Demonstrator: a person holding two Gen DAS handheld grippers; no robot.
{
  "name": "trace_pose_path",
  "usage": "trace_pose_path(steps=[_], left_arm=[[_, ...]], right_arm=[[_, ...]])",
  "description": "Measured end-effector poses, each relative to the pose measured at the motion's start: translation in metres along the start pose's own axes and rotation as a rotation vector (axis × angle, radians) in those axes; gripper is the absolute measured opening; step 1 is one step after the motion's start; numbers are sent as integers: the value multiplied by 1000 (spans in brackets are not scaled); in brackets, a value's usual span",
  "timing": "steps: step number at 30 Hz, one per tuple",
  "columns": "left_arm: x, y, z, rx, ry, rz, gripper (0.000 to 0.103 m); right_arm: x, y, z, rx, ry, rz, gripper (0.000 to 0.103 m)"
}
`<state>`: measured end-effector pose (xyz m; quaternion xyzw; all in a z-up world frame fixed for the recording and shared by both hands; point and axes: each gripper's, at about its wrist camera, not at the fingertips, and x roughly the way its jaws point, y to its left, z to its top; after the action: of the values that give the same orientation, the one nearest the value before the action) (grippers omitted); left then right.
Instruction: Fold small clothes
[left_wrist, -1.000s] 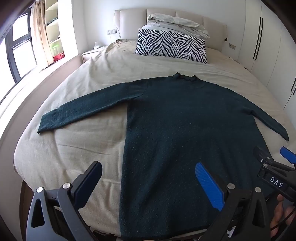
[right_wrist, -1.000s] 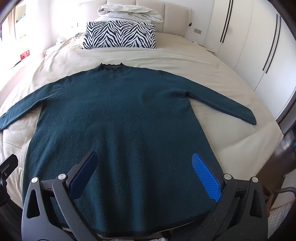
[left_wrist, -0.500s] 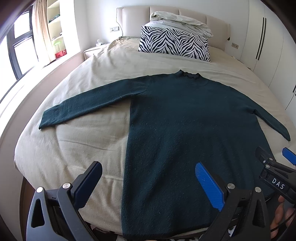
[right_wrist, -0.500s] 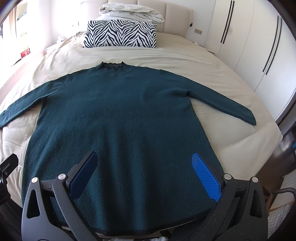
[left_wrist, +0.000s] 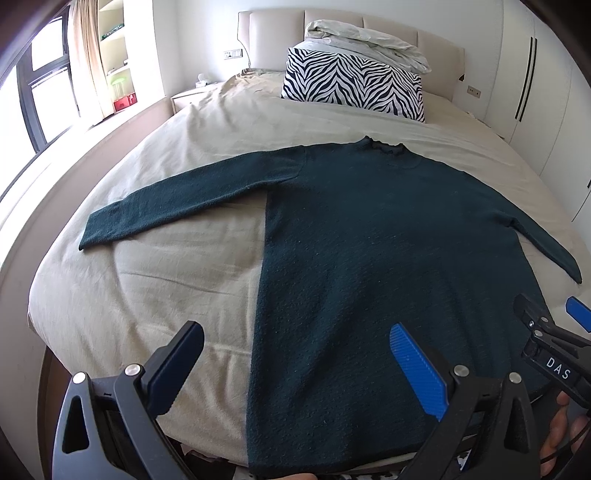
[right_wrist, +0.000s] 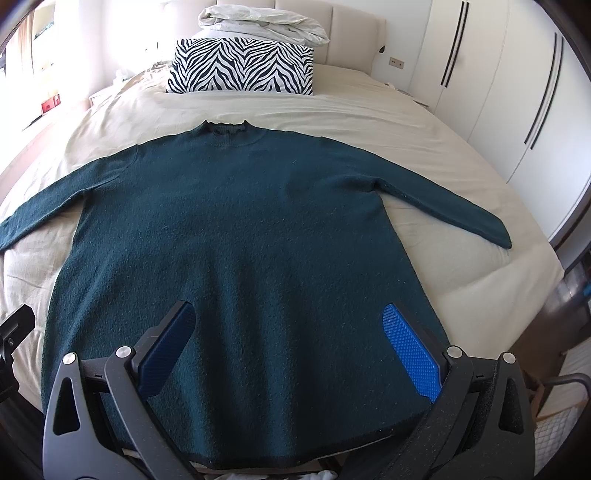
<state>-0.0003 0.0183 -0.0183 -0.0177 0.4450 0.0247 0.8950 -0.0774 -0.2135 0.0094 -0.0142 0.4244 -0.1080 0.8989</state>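
On the beige bedspread (right_wrist: 369, 110) the dark green sweater (right_wrist: 240, 240) lay flat and face up, its long axis running straight away from the foot of the bed: hem at the near edge, small ruffled collar (right_wrist: 225, 129) pointing toward the headboard, and both sleeves spread out and slightly down to either side. The left sleeve (left_wrist: 184, 195) reached well out over bare bedding, its cuff near the left edge of the mattress; the right sleeve (right_wrist: 450, 210) ended short of the right edge. The knit looked thick and matte, smooth across the body with no bunching I could see, the hem (right_wrist: 295, 456) just hanging over the mattress edge. Both tools hovered above that hem end, touching nothing. The right gripper (right_wrist: 291, 350) sat over the lower body of the garment, jaws spread wide and empty, its blue pad near the right side seam. The left gripper (left_wrist: 299, 365) was likewise agape and empty, straddling the sweater's left side seam with one finger over bare bedding and the other over the knit. Each sleeve lay forward and outward from its own gripper, so the left hand seemed the nearer one for the left sleeve, the right for the right. Beyond the collar stood a zebra-striped pillow (right_wrist: 240, 66) with a folded pale duvet (right_wrist: 262, 22) on top, and white wardrobes (right_wrist: 517, 92) lined the right wall
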Motion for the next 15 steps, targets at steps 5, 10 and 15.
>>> trace_pose_path(steps=[5, 10, 15], left_arm=[[1, 1, -1, -2, 5, 2, 103], [2, 2, -1, -1, 4, 3, 103], [2, 4, -2, -5, 5, 5, 103]], right_arm=[[1, 0, 0, -3, 4, 1, 103], [1, 3, 0, -5, 5, 0, 103], [1, 3, -1, -6, 7, 1, 103]])
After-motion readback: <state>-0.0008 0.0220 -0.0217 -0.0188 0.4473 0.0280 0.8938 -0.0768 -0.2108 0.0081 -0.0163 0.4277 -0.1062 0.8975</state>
